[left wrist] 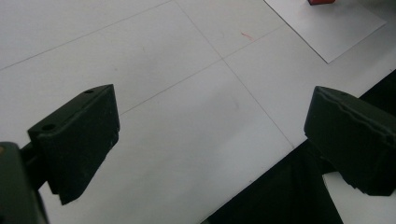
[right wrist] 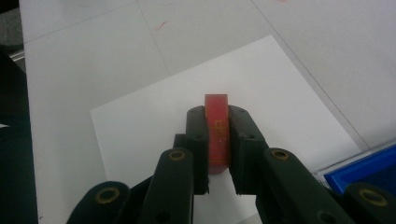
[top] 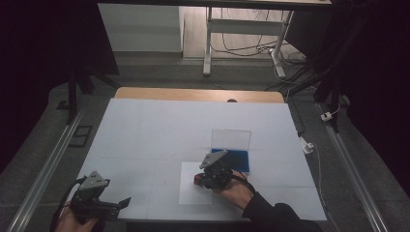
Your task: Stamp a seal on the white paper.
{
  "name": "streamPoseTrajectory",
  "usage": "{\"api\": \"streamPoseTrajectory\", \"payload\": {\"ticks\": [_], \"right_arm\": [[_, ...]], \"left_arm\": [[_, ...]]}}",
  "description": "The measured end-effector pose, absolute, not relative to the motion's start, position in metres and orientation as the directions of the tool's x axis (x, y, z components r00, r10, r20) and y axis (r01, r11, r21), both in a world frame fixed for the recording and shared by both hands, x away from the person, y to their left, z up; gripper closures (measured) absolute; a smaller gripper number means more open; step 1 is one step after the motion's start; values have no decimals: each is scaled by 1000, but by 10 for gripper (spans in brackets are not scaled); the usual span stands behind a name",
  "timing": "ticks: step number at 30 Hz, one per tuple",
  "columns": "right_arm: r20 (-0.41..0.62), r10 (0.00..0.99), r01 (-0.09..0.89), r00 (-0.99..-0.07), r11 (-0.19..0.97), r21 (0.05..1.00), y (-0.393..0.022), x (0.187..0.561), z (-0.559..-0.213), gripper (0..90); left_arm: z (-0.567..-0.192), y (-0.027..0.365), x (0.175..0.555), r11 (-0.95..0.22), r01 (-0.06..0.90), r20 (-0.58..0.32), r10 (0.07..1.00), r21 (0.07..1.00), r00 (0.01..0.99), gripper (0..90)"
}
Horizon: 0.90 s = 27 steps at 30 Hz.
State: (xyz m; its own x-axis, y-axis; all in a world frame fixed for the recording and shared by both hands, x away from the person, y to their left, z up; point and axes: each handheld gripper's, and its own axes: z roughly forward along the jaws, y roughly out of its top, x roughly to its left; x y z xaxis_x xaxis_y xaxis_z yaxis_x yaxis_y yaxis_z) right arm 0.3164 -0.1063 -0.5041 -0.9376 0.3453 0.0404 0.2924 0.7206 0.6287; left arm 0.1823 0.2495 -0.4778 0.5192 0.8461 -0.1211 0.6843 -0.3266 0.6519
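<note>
A small red block (right wrist: 217, 130) with faint yellow markings stands on edge on a white sheet of paper (right wrist: 140, 130). My right gripper (right wrist: 217, 122) is shut on the block, one jaw pressed on each flat side. From above, that gripper (top: 202, 180) is over the sheet (top: 191, 193) with the red block (top: 197, 179) at its tip. Near the table's front left edge, my left gripper (top: 123, 203) is held by a hand. Its jaws stand wide open in the left gripper view (left wrist: 210, 135), with bare table between them. The red block (left wrist: 321, 2) shows at that view's top edge.
A blue tray (top: 239, 159) with a clear upright lid (top: 231, 138) sits just behind the paper; its corner (right wrist: 364, 170) shows beside my right gripper. The white table (top: 159, 130) has its front edge close under the left gripper. Rails run along both sides.
</note>
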Motion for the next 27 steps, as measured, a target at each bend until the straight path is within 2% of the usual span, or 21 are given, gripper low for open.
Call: {"api": "streamPoseTrajectory", "payload": {"ticks": [7,27], "right_arm": [[82,362,326,-929,690,646,-110,319,-501,795],[97,369,331,-924,650,684,-123,320,-486,795]], "left_arm": [[-478,249,182,-327,685,-121,846,652,519,41],[-478,250,182,-325,684,-122,846,653,519,41]]}}
